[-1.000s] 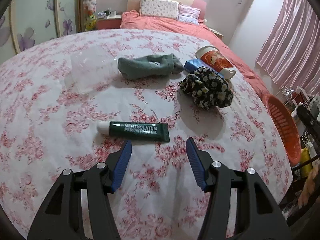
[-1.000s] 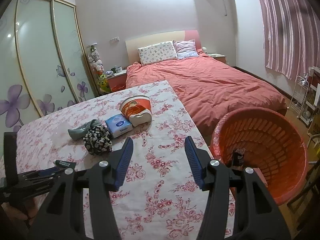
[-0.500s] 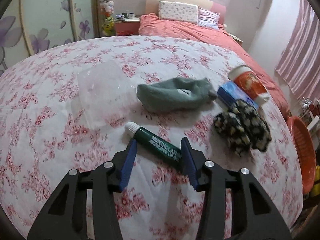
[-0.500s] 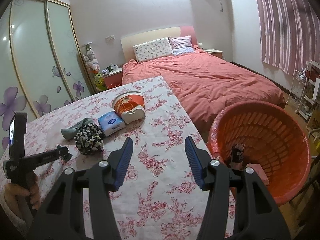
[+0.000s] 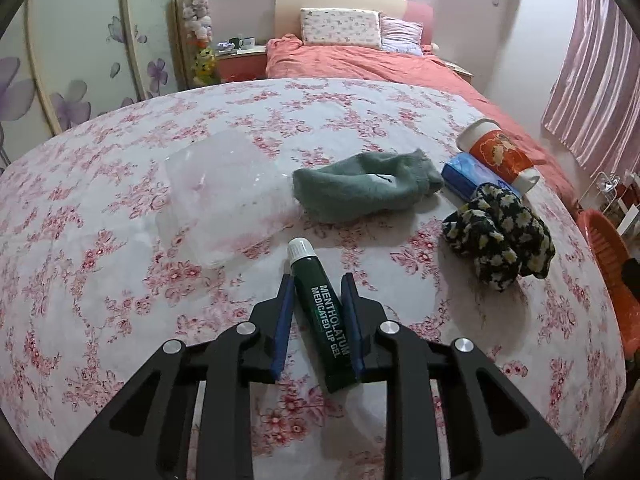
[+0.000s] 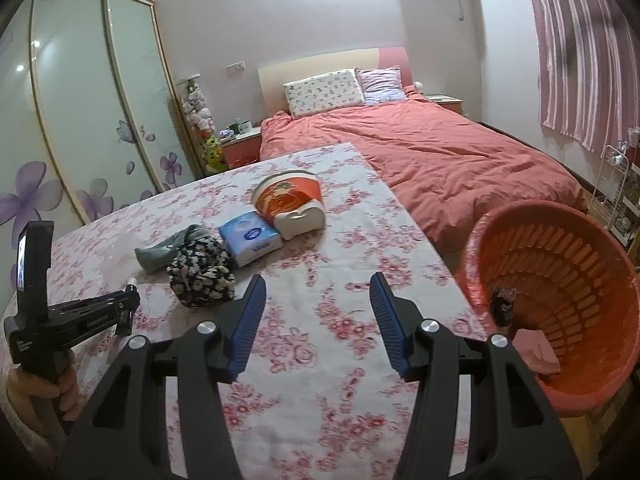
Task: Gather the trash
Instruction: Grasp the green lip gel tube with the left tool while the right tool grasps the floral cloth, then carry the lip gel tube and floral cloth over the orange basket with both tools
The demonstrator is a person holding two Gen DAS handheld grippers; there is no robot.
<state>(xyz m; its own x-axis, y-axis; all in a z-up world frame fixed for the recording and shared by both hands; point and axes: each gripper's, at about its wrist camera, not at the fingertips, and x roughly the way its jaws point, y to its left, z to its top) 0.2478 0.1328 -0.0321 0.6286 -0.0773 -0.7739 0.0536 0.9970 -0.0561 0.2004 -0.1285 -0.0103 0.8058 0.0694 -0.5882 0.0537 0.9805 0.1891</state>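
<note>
My left gripper [image 5: 316, 286], jaws just closing, pinches the green lip gel tube [image 5: 320, 312] on the near tabletop; next, lift it rightward to the orange basket [image 6: 560, 280]; right gripper [image 6: 318, 292] spread, empty.

Glossy plastic tube [image 5: 320, 308] lies on matt floral cloth [image 5: 120, 280].

a: where does the tube [image 5: 320, 312] lie?
b: on the table [image 5: 120, 280], between the left gripper [image 5: 316, 300] pads, cap towards the sock [image 5: 364, 186]

a: and right of it?
b: the scrunchie [image 5: 498, 236], tissue pack [image 5: 470, 176] and cup [image 5: 498, 156] behind; the basket [image 6: 560, 304] beside the table edge
</note>
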